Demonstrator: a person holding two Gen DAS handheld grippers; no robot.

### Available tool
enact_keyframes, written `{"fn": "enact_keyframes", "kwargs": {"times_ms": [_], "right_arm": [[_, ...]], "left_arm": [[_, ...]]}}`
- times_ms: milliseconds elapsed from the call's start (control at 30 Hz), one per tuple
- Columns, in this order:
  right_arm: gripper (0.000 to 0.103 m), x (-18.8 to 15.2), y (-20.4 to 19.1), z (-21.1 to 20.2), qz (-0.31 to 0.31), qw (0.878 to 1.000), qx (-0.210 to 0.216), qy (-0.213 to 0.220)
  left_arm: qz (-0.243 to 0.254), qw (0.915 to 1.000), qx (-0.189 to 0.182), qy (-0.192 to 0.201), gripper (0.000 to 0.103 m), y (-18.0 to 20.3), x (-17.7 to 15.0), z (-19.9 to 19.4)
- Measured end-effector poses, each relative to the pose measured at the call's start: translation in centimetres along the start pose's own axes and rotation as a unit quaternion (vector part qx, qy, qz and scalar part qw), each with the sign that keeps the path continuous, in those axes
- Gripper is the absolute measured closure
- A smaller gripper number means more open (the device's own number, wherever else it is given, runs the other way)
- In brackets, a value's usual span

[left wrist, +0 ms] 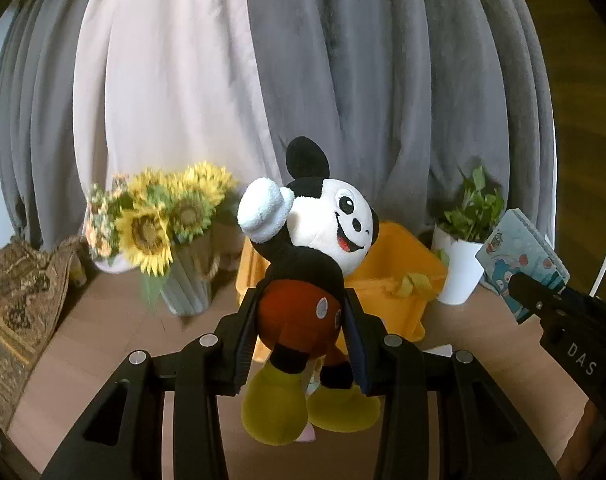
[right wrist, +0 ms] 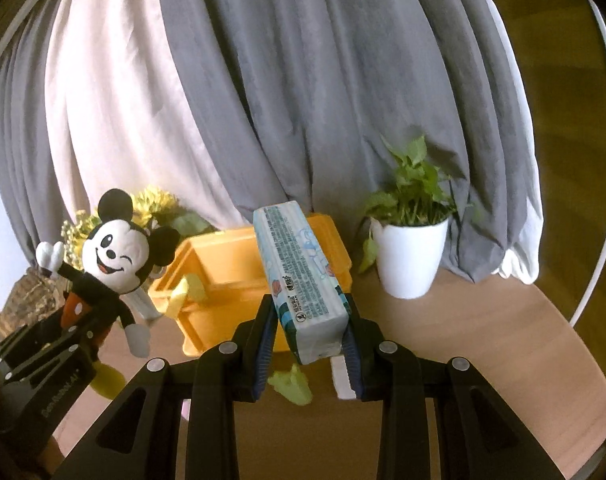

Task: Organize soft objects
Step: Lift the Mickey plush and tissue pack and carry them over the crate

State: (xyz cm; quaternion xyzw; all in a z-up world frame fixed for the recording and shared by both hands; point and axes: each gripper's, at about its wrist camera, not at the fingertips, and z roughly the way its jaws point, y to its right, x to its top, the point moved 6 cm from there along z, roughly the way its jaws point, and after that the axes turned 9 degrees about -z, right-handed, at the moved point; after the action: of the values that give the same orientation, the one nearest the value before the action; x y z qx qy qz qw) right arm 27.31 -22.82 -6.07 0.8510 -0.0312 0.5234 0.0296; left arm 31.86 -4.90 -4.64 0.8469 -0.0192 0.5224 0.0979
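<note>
My left gripper [left wrist: 301, 312] is shut on a Mickey Mouse plush [left wrist: 315, 248] at its red shorts and holds it upright above the table, in front of the orange bin [left wrist: 399, 264]. The plush also shows in the right wrist view [right wrist: 111, 256], with the left gripper [right wrist: 69, 326] below it. My right gripper [right wrist: 309, 316] is shut on a pale blue tissue pack [right wrist: 299, 264] and holds it up in front of the orange bin [right wrist: 223, 264]. The pack [left wrist: 519, 244] and right gripper [left wrist: 543, 300] show at the right of the left wrist view.
A sunflower vase [left wrist: 175, 232] stands left of the bin and a white potted plant [right wrist: 409, 248] right of it. Grey and pink curtains hang behind. A patterned cushion [left wrist: 19, 300] lies at the left. A yellow-green soft piece [right wrist: 291, 384] lies on the wooden table [right wrist: 483, 340].
</note>
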Motion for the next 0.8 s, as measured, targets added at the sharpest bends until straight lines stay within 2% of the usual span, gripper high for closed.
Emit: {"fn": "enact_keyframes", "kwargs": {"times_ms": [300, 800], "right_arm": [[0.071, 2.4, -1.6, 0.9, -0.01, 1.0, 0.0, 0.028], [0.071, 6.4, -1.6, 5.2, -0.026, 0.998, 0.005, 0.049]], "left_arm": [[0.01, 0.9995, -0.01, 0.028, 0.064, -0.7, 2.6, 0.6], [0.015, 0.9983, -0.03, 0.047, 0.064, 0.1, 6.5, 4.8]]}}
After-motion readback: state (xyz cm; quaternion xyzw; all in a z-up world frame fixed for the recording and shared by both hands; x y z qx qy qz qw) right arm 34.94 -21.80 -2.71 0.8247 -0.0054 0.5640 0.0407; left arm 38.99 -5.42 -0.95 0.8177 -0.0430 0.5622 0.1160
